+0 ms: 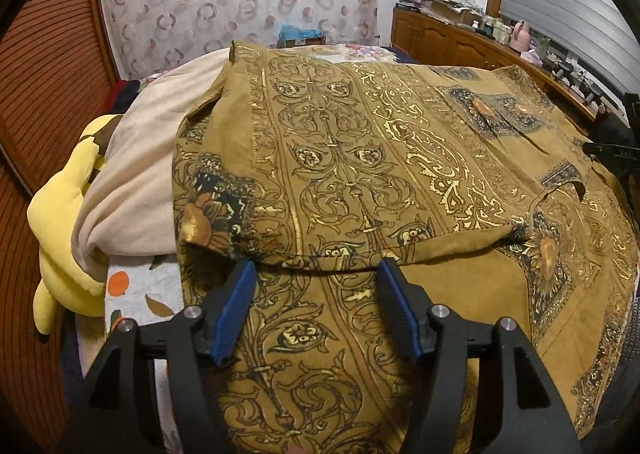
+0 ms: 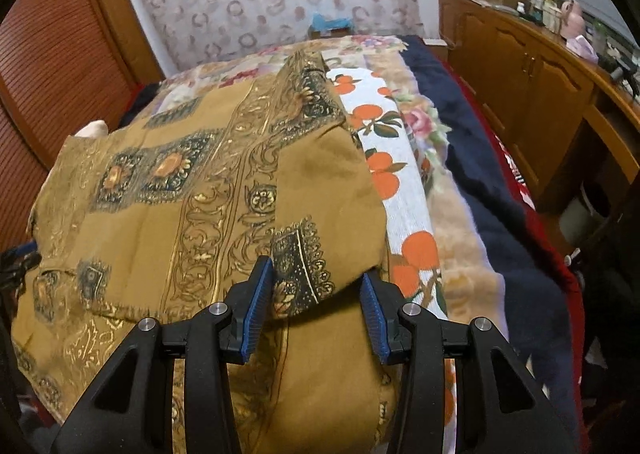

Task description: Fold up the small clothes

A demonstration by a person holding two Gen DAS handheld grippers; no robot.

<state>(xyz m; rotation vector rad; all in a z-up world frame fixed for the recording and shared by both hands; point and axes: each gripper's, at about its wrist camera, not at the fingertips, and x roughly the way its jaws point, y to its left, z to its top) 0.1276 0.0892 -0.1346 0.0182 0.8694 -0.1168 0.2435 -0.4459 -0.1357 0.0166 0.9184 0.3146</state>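
1. The left gripper (image 1: pixel 316 274) stands released, its jaws apart over the folded edge of the patterned garment (image 1: pixel 360 157) just ahead of it on the bed (image 2: pixel 460 181).
2. The right gripper (image 2: pixel 318 274) also looks released, the folded flap lying between its jaws.
3. One fold seems laid; further folds likely remain.

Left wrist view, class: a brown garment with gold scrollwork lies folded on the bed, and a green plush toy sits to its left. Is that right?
Not quite. In the left wrist view the plush toy is yellow, not green. The brown garment with gold scrollwork does lie folded on the bed, the toy to its left.
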